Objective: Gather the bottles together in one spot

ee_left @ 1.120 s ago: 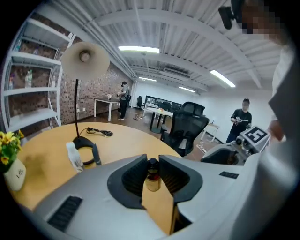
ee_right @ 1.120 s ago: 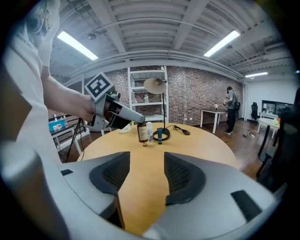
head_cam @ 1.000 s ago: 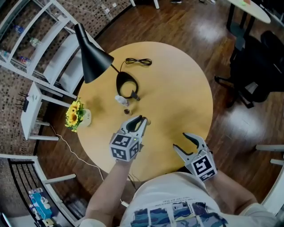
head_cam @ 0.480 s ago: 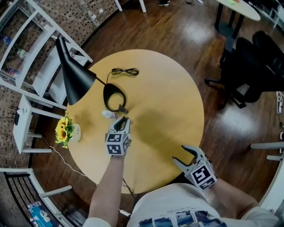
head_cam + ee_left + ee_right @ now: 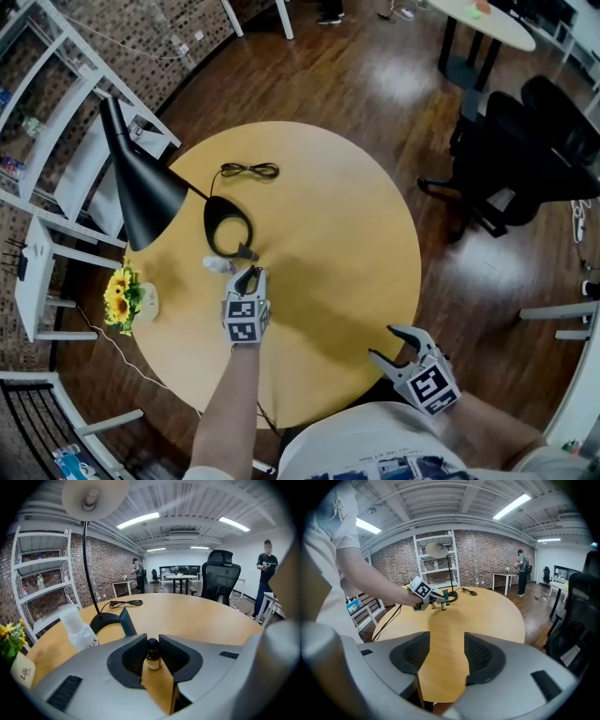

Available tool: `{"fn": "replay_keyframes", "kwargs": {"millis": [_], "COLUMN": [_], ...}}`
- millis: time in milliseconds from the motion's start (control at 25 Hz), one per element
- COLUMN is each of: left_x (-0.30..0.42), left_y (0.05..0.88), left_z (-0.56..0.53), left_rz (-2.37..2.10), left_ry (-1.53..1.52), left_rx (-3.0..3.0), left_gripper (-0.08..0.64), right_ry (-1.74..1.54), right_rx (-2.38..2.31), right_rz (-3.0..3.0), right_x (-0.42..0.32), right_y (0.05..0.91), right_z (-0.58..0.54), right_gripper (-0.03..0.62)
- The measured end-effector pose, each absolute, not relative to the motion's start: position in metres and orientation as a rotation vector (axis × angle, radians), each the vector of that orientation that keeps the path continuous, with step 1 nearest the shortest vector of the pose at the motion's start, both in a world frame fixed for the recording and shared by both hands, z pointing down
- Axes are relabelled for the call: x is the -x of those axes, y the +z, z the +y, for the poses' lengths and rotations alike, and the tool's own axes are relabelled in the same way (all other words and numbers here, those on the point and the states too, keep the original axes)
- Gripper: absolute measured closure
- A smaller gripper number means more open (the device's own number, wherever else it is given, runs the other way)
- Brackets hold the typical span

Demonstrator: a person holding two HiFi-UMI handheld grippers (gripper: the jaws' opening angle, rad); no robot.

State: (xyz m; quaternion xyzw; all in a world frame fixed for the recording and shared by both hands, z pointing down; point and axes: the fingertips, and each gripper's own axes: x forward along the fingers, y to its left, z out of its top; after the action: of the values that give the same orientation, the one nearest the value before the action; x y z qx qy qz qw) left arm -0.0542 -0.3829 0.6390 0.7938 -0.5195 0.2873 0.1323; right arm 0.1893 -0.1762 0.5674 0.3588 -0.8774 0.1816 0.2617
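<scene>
Left gripper (image 5: 152,645) is clamping a small brown bottle (image 5: 152,656) upright between its jaws, bringing it just beside the white bottle (image 5: 80,631) by the lamp base (image 5: 228,228). Right gripper (image 5: 440,654) is hanging open and empty over the table (image 5: 356,244) edge. Gathering is looking nearly done, with only the release remaining.

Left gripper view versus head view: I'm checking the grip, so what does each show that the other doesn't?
Only the left gripper view: the small brown bottle, clamped between the jaws of the left gripper. In the head view the gripper itself covers it.
Only the head view: the right gripper, open and empty over the near edge of the round table.
Both: that table, the black lamp, the clear plastic bottle, the sunflowers and the coiled cable.
</scene>
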Motion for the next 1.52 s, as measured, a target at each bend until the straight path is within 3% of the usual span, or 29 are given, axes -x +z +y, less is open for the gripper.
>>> {"fn": "replay_keyframes", "kwargs": {"millis": [240,440,640,1040,1520], "left_x": [0.053,0.049,0.056,0.128,0.2], "left_y": [0.639,0.626,0.569,0.468,0.455], "left_z": [-0.38,-0.372,-0.341,-0.152,0.035], "left_rz": [-1.486,-1.464,-1.524,-1.512,-1.532], "left_ry": [0.86,0.862,0.727,0.289,0.17], "left_rx": [-2.335,-2.389,-2.47,-2.37,-2.275], "left_gripper": [0.478,0.408,0.4,0.397,0.394], "right_ry": [0.474,0.466,0.404,0.332,0.332], "right_rx": [-0.978,-0.988,-0.981,-0.928,-1.056], "right_rz": [-2.381,-2.4,-2.424,-2.435,-2.42], "right_x": [-0.185,-0.178,-0.159,-0.092,-0.045], "right_y": [0.567,0.564,0.551,0.515,0.486], "right_z": [-0.177,-0.173,-0.163,-0.108,-0.019], "right_gripper": [0.336,0.336,0.336,0.336,0.335]}}
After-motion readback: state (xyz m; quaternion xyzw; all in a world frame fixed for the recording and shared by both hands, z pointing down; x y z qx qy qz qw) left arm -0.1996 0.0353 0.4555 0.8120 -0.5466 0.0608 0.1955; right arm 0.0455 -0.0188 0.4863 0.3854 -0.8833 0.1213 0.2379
